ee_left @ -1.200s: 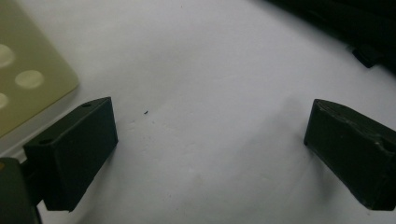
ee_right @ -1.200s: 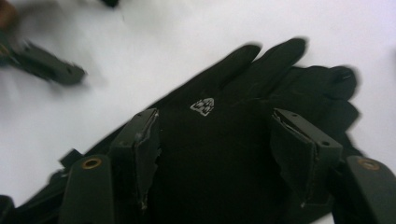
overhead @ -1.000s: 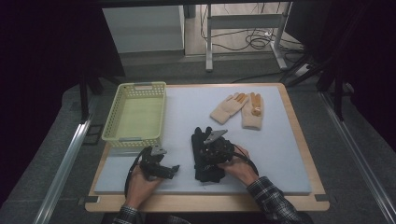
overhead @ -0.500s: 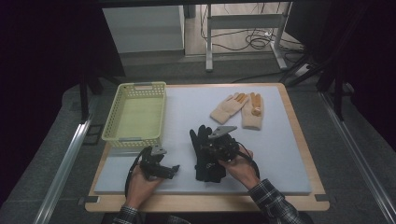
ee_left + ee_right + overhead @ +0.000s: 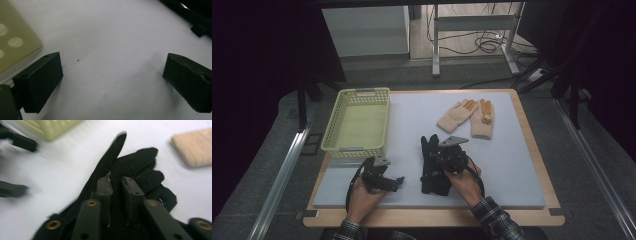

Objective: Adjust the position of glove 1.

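Right gripper [image 5: 447, 159] on black gloves [image 5: 431, 165], near the table's front edge.

Right jaws narrow, pinching a fold of glove fabric; they have just been opening slightly, the cloth between them. Left gripper [image 5: 384, 181] rests on the white mat [image 5: 512, 165] toward the front left corner, jaws wide apart, nothing between. Green basket [image 5: 357, 120] sits at the left edge; tan gloves [image 5: 469, 117] lie toward the back right.
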`<control>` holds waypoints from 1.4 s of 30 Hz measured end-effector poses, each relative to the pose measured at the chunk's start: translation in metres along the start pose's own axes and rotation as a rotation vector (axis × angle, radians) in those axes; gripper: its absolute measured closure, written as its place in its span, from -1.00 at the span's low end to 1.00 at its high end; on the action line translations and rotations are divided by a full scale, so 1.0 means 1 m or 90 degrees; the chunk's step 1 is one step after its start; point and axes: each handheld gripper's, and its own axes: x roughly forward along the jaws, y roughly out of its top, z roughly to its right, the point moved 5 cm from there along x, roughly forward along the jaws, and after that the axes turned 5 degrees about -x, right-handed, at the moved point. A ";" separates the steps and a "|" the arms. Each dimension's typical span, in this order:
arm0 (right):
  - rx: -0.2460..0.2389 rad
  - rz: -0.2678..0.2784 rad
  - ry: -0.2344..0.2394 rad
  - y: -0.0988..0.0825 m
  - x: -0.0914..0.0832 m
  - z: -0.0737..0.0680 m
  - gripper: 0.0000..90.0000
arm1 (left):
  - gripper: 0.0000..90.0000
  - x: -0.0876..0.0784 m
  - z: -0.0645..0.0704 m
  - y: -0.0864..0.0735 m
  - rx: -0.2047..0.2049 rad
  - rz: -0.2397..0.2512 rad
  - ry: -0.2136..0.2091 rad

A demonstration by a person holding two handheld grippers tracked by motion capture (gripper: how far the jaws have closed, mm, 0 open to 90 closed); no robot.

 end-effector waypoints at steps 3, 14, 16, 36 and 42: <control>-0.007 -0.006 -0.001 -0.008 0.003 0.005 0.21 | -0.94 0.000 0.000 0.000 0.000 0.000 0.000; -0.030 -0.017 0.028 -0.035 -0.050 0.027 0.69 | -0.94 0.000 0.000 0.000 0.001 0.000 0.000; -0.024 -0.029 0.039 -0.050 -0.054 0.028 0.79 | -0.94 0.000 0.000 0.000 0.001 0.000 0.000; -0.062 -0.020 0.124 -0.065 -0.059 -0.016 0.75 | -0.94 0.000 0.000 0.000 0.001 0.001 0.000; -0.084 -0.029 0.117 -0.070 -0.051 -0.022 0.48 | -0.94 0.000 0.000 0.000 0.001 0.000 0.000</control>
